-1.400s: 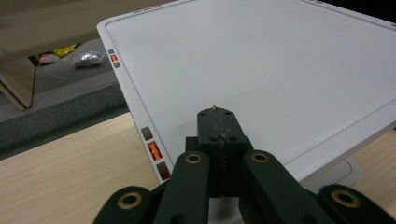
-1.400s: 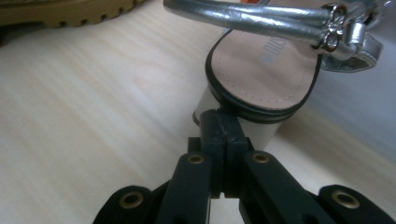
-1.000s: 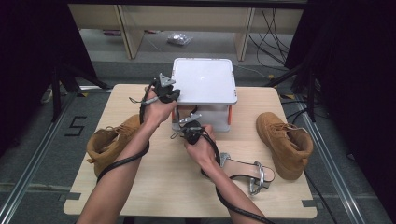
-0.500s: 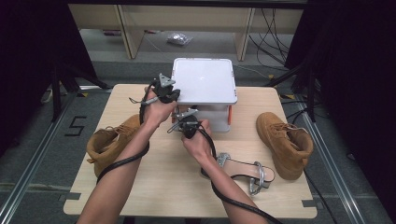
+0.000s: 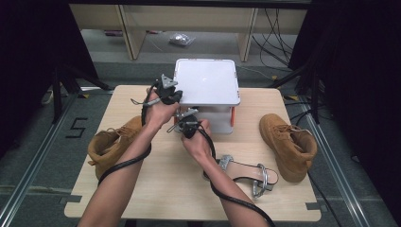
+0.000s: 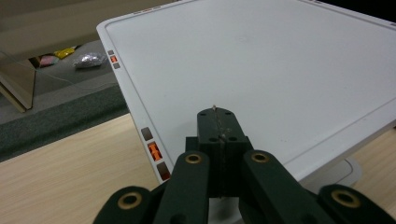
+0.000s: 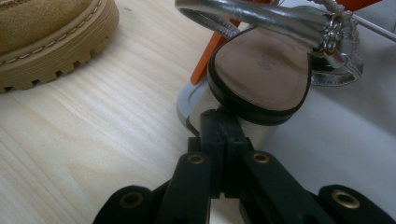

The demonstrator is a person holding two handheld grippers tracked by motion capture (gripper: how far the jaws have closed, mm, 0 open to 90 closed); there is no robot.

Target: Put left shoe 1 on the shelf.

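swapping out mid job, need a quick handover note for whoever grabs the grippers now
Left gripper: shut, holding nothing, tips over the front-left edge of the rack's white top shelf.
Right gripper: shut, holding nothing, tips at the sole edge of the silver sandal, apparently touching it.
Things: that sandal lies on the rack's lower shelf. The second silver sandal lies on the table, front right. Left boot and right boot stand on the table either side of the rack.
Done: one sandal shelved.
Left, probably: second sandal and both boots.
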